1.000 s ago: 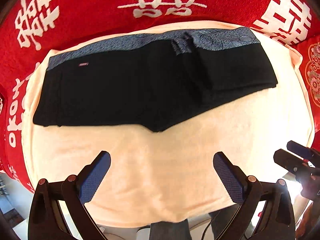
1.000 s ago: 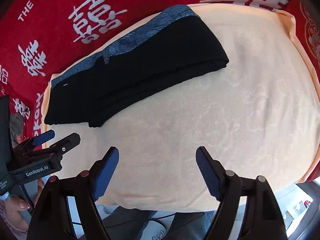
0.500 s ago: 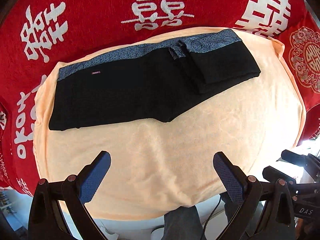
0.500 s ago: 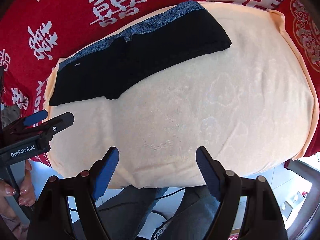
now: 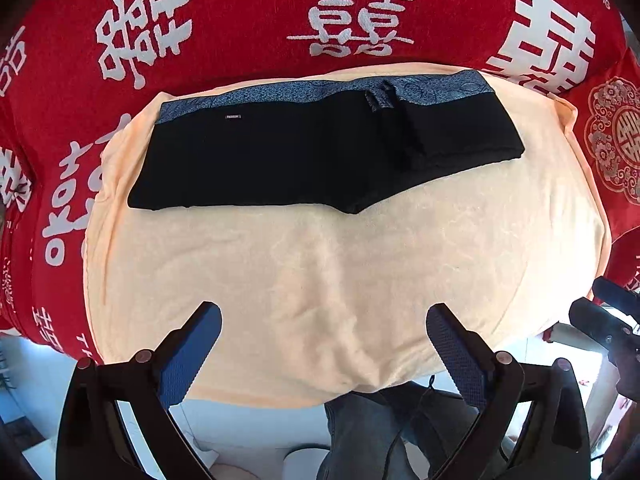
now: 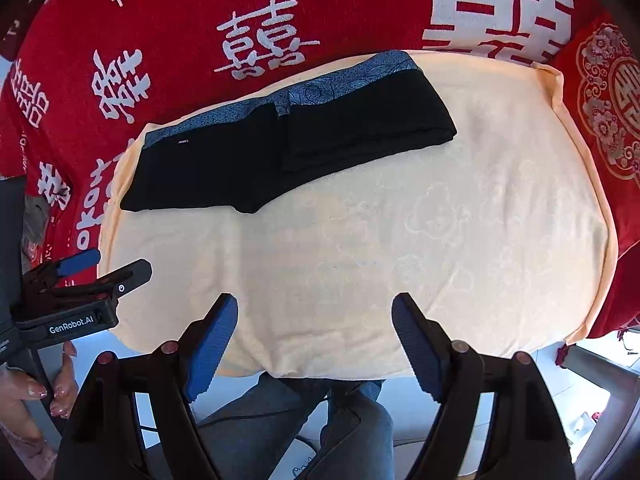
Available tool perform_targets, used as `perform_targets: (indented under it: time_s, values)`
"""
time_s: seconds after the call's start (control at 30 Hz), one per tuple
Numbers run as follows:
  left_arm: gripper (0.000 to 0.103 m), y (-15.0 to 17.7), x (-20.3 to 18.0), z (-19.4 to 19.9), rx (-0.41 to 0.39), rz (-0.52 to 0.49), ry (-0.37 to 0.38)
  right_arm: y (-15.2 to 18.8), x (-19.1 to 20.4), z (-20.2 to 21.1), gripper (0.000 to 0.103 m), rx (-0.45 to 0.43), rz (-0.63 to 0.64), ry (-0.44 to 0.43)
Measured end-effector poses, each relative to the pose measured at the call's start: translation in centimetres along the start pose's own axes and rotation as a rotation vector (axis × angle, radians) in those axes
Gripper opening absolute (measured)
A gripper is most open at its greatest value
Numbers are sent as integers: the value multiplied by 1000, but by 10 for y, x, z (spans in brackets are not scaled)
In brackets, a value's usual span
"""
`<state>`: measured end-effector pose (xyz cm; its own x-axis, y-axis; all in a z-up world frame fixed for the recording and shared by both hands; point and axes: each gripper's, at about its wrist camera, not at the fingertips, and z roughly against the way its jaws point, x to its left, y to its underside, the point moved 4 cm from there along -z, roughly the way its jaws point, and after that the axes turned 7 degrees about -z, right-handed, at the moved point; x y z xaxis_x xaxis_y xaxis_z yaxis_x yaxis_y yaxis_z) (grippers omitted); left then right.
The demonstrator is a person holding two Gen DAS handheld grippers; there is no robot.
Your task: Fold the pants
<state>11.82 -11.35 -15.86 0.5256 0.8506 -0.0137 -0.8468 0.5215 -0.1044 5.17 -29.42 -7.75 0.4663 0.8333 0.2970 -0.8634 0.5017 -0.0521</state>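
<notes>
Layout as I read it from both wrist views:

- Towel (image 5: 344, 276): spread over the patterned blanket (image 5: 248, 16), which shows past it on the far side and on both flanks.
- Pants (image 5: 280, 160): folded, lying on the far part of the towel, waistband along the far edge; a folded-over layer sits on their right portion.
- Near part of the towel: nothing on it.
- Left gripper (image 5: 324, 356) and right gripper (image 6: 314, 344): I have them above the towel's near edge, left beside right, apart from the pants.
- Person's legs (image 6: 304, 420): below that near edge.
</notes>
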Motion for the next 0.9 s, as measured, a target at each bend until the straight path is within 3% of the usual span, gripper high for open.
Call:
perform_targets:
  time_s: [0.2,0.4,0.57,0.8,0.9]
  values:
    - [103,22,-20,17,-27,24,20,27,-17,10,82,12,-1,-3]
    - [103,39,-11,19,-14,58,28,39,-15,9,82,43,4,7]
    - [103,29,16,18,-15,80,30,22,2,1,82,46,-8,10]
    - [103,-6,77,-2,-16,109,57,-12,58,-28,82,64,1,-7]
    - [103,-20,98,-20,22,119,53,-31,73,-44,82,87,-12,7]
